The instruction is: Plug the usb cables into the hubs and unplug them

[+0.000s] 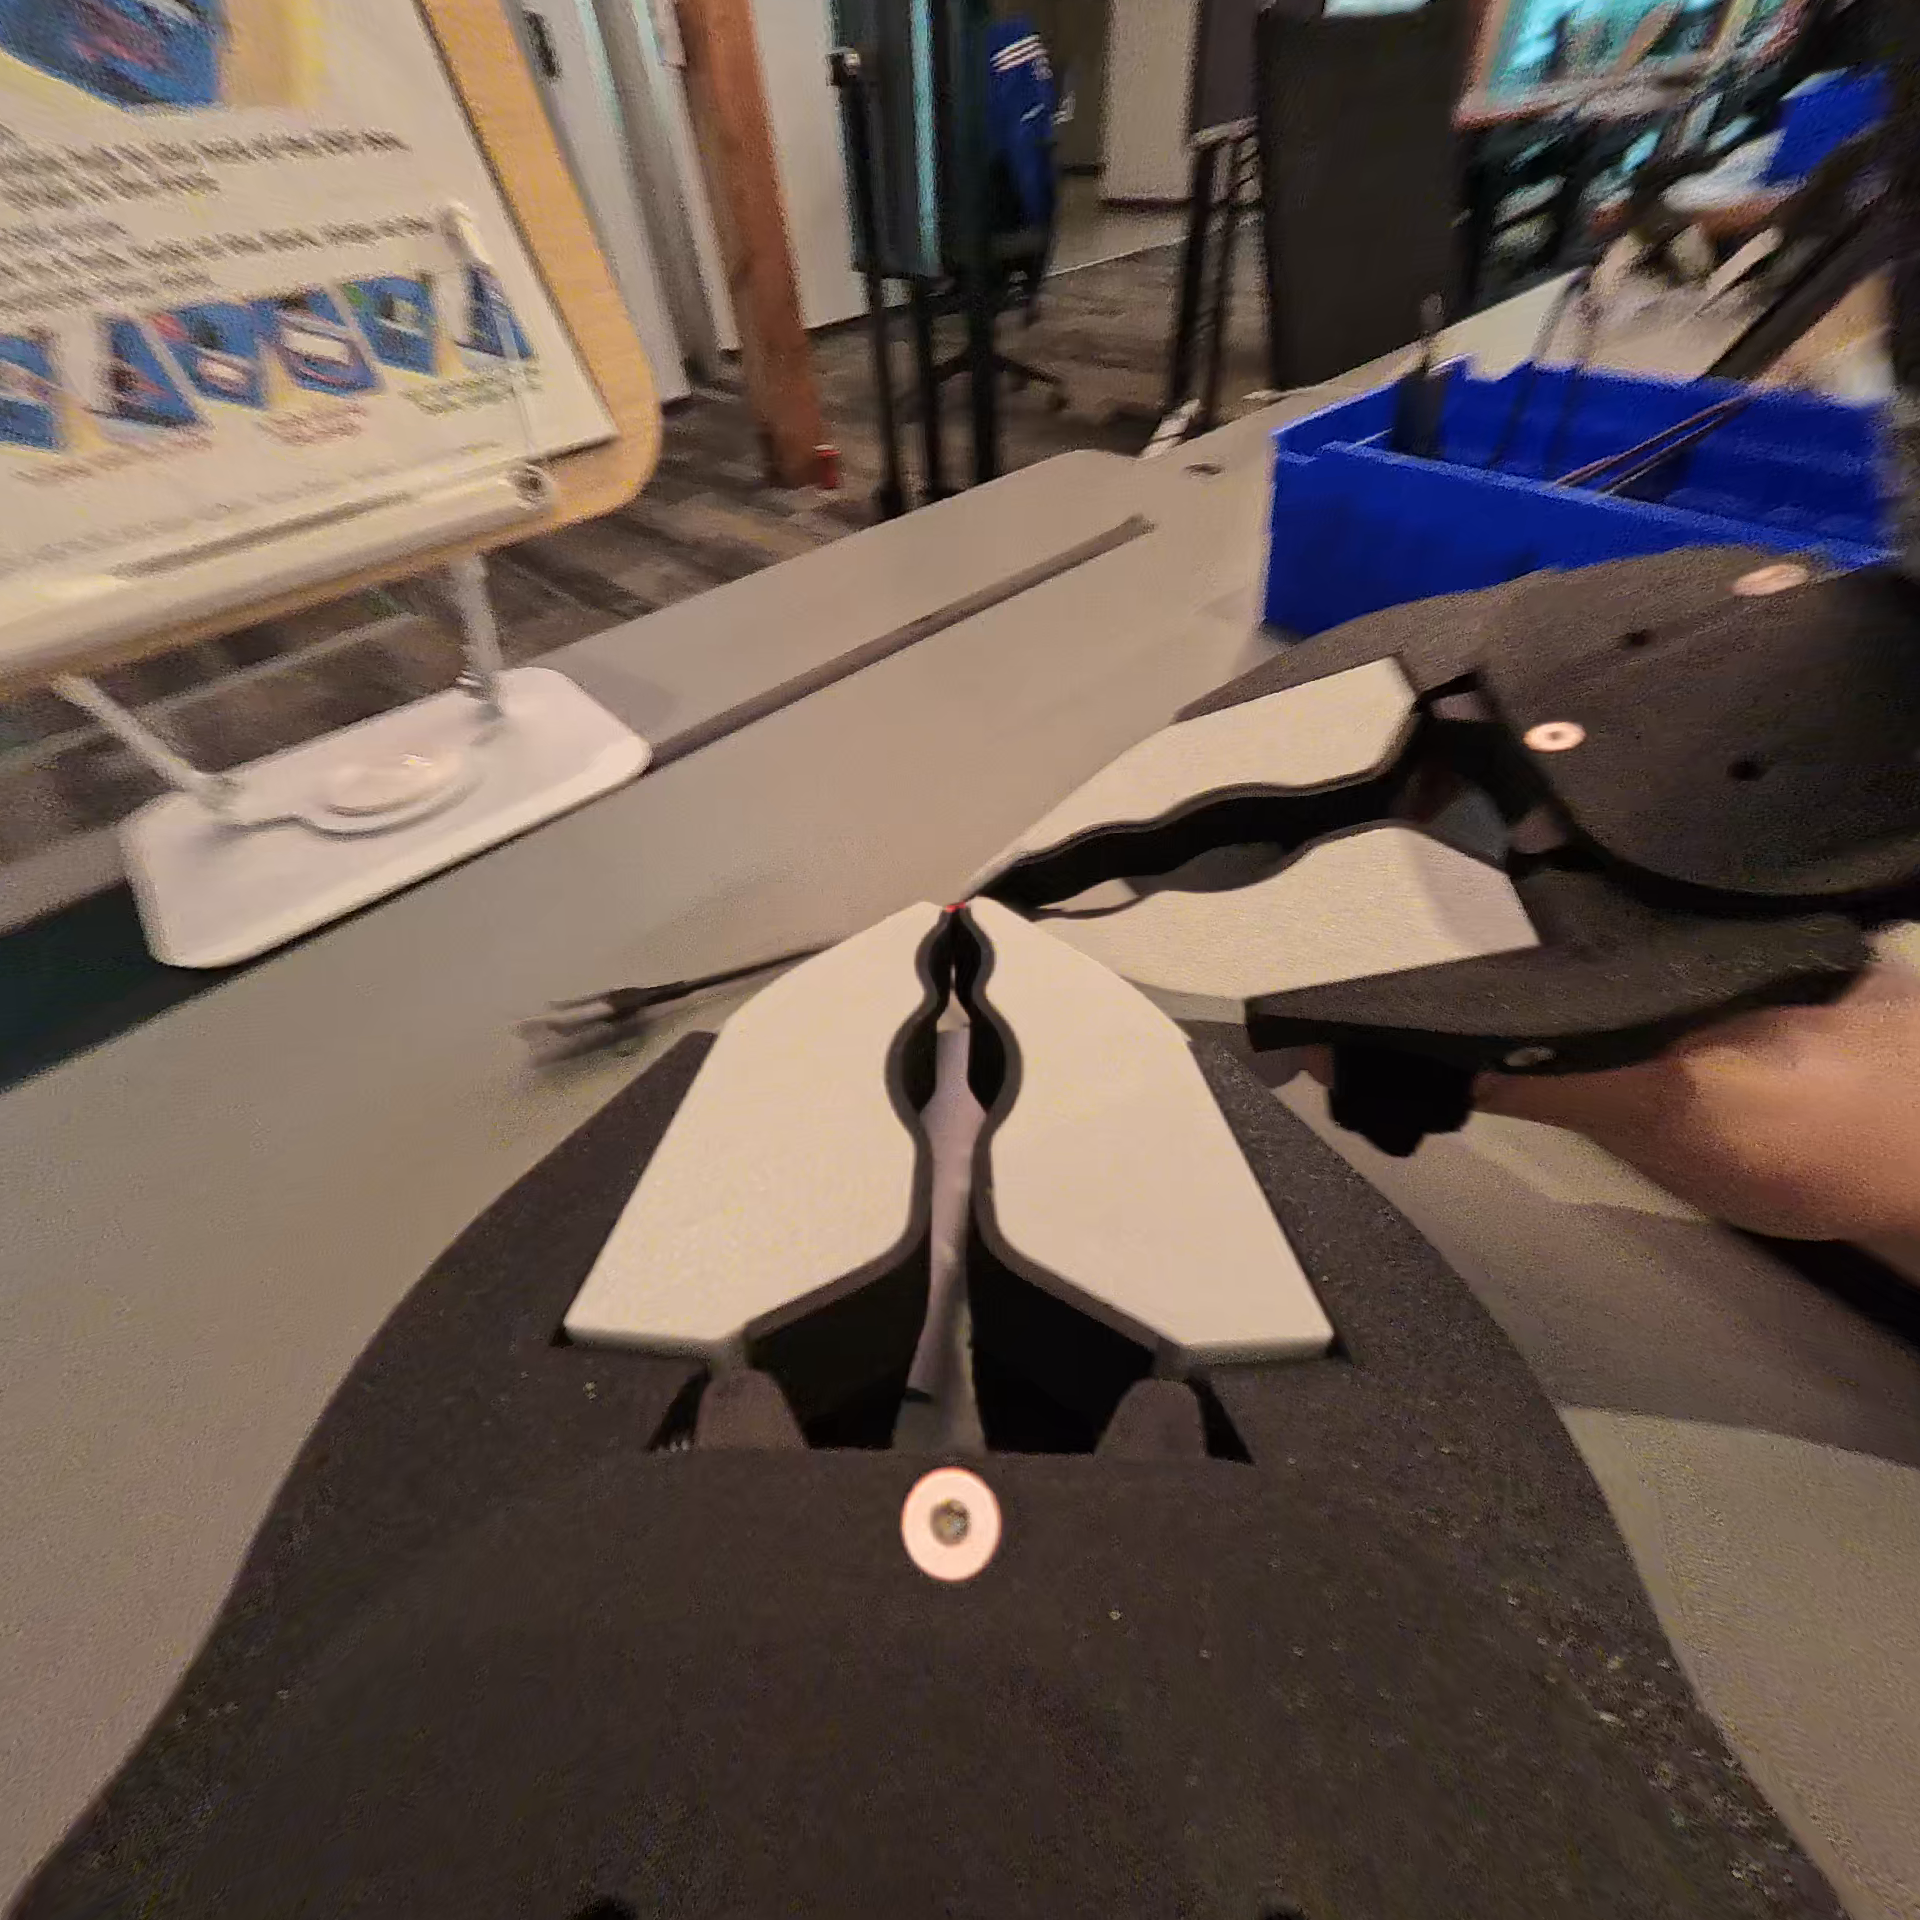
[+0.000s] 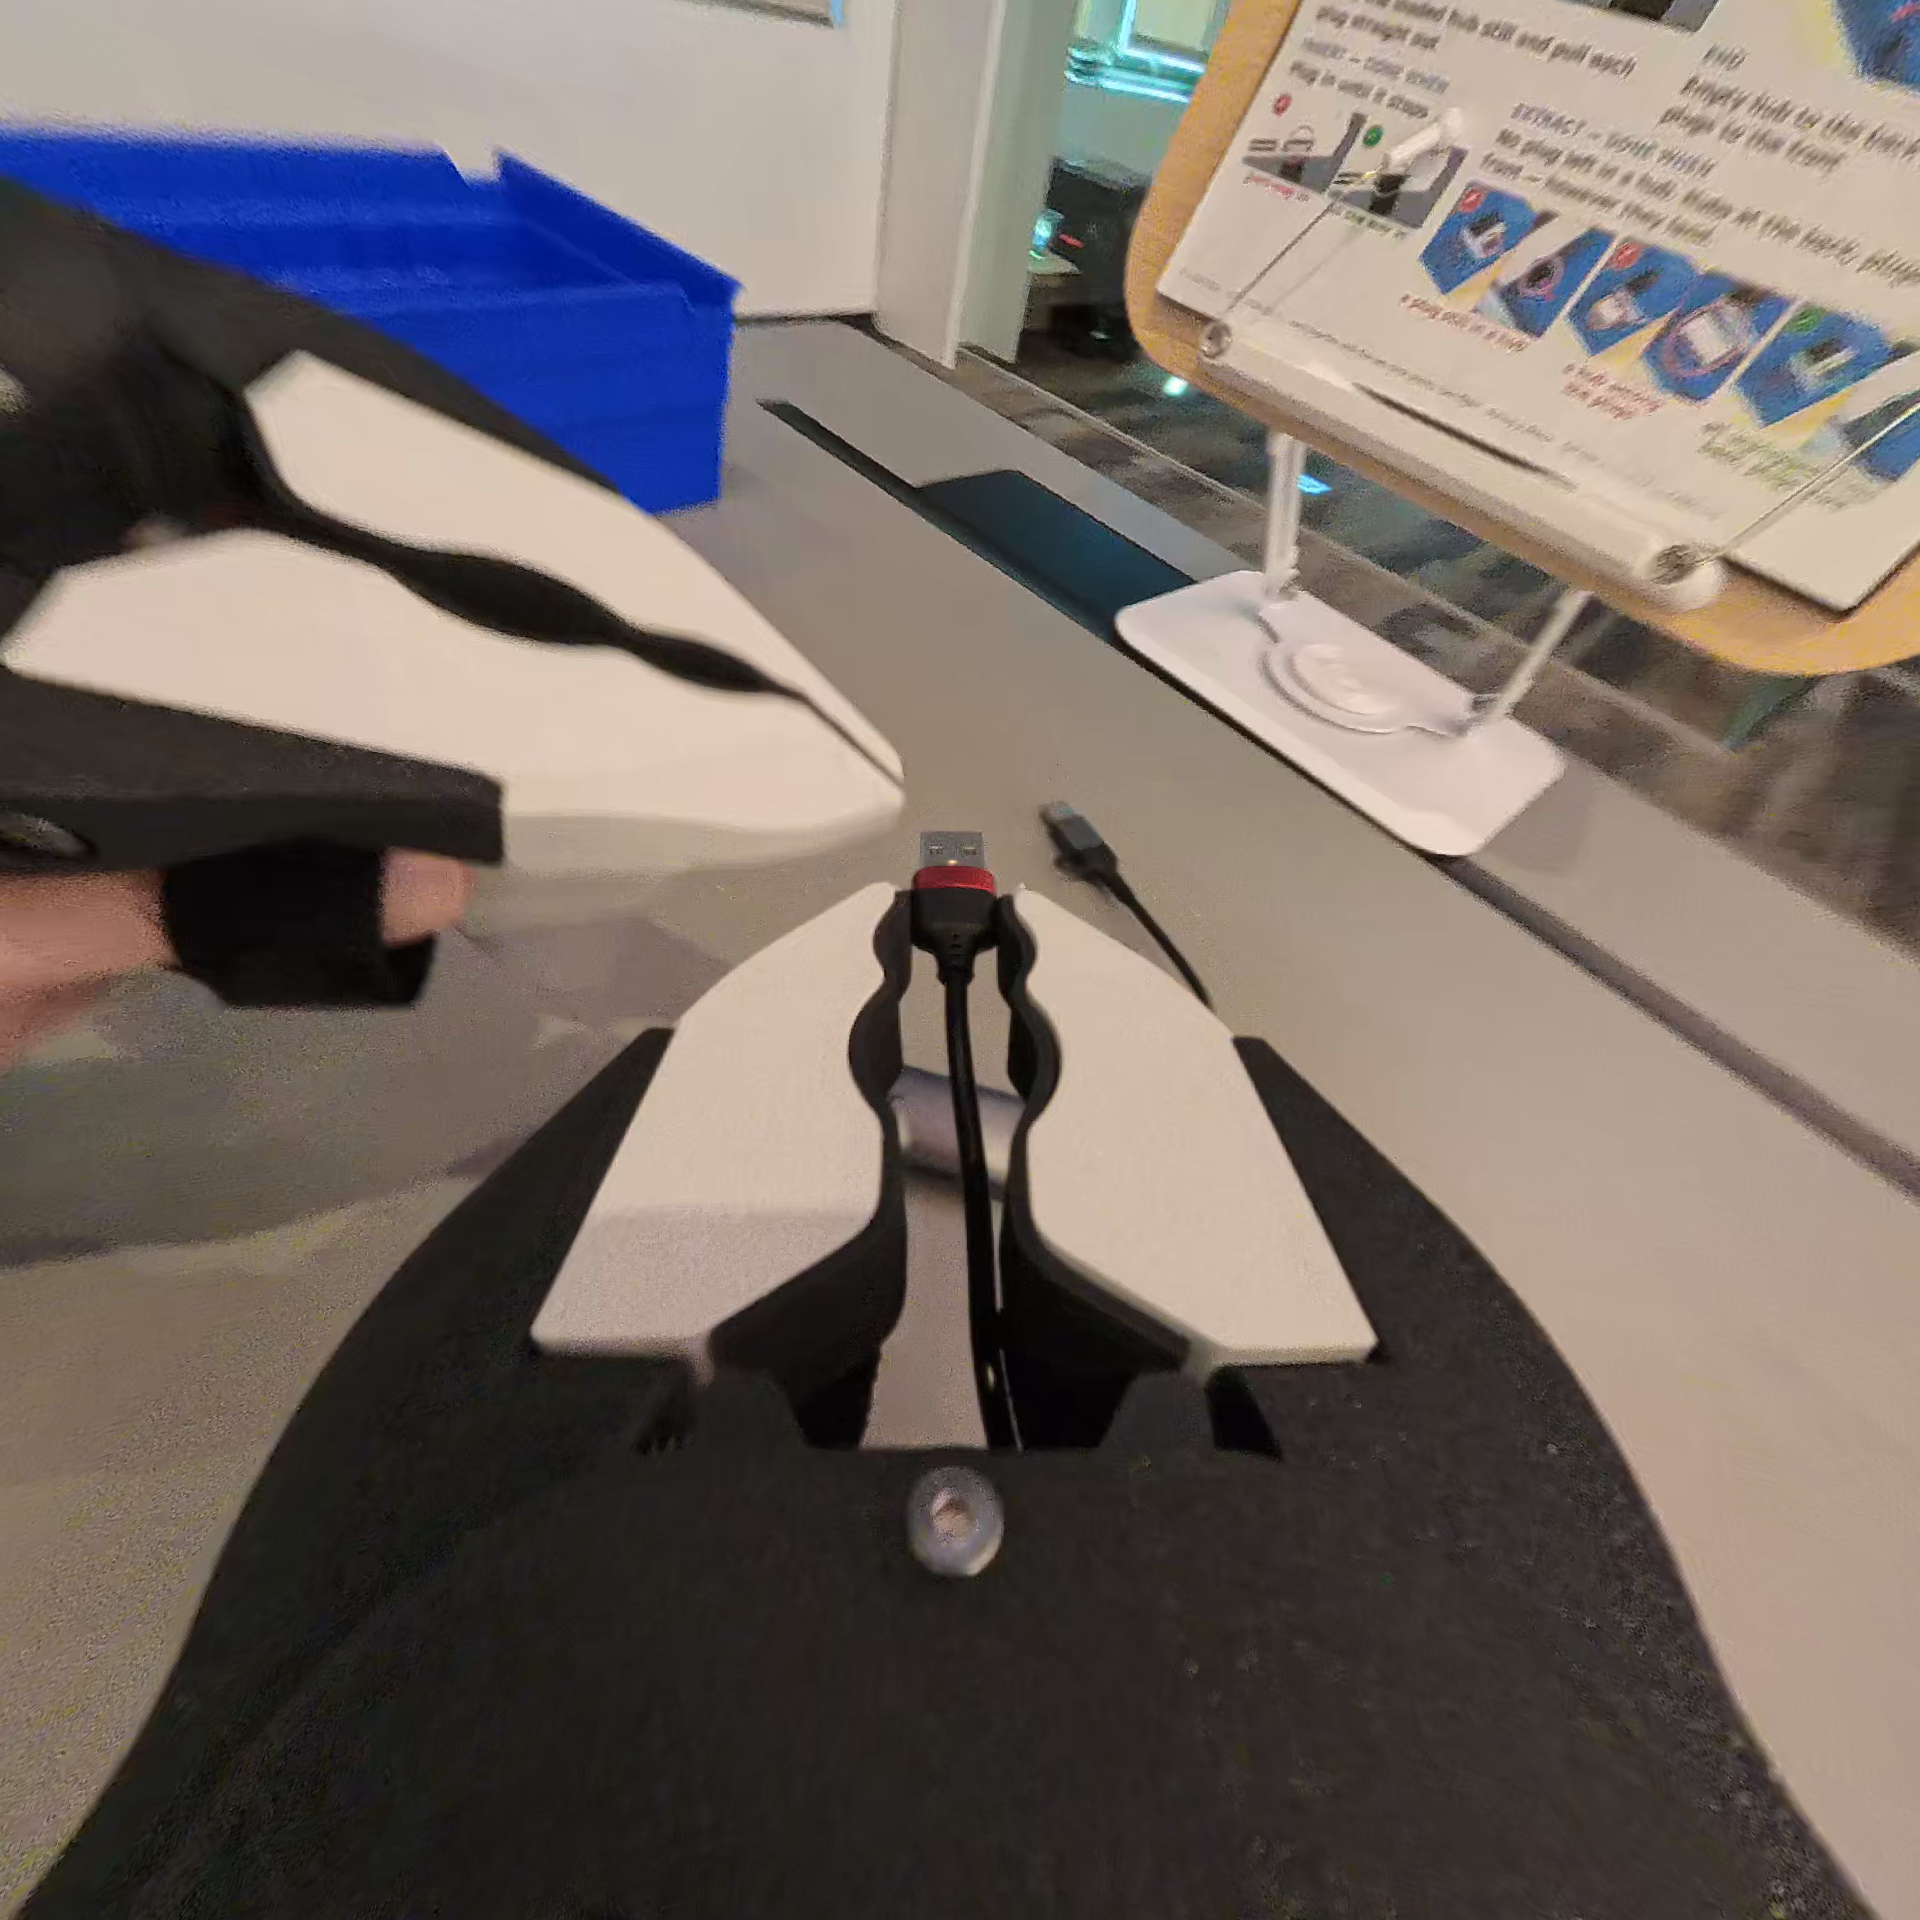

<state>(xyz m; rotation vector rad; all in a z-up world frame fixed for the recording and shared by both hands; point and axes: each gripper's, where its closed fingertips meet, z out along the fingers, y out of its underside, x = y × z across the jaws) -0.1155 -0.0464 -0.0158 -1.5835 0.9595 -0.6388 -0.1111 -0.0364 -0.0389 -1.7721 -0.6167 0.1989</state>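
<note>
My right gripper (image 2: 954, 902) is shut on a black USB plug (image 2: 953, 914) with a red collar. The metal tip sticks out past the fingertips and its black cable runs back between the fingers. A grey metal piece (image 2: 940, 1132) lies under those fingers. My left gripper (image 1: 954, 920) is shut, and nothing shows between its pads. It also shows in the right wrist view (image 2: 883, 774), just left of the held plug. The right gripper (image 1: 992, 883) meets the left one tip to tip. A second dark plug with its cable (image 2: 1081, 844) lies loose on the table (image 1: 831, 727) and shows blurred in the left wrist view (image 1: 623, 1013).
A blue bin (image 1: 1558, 488) stands at the back of the table and also shows in the right wrist view (image 2: 468, 301). An instruction sheet on a wooden board (image 2: 1558, 260) stands on a white base (image 2: 1340, 717). A dark groove (image 1: 914, 623) runs across the table. Both grippers' tips are close together, under 4 cm apart.
</note>
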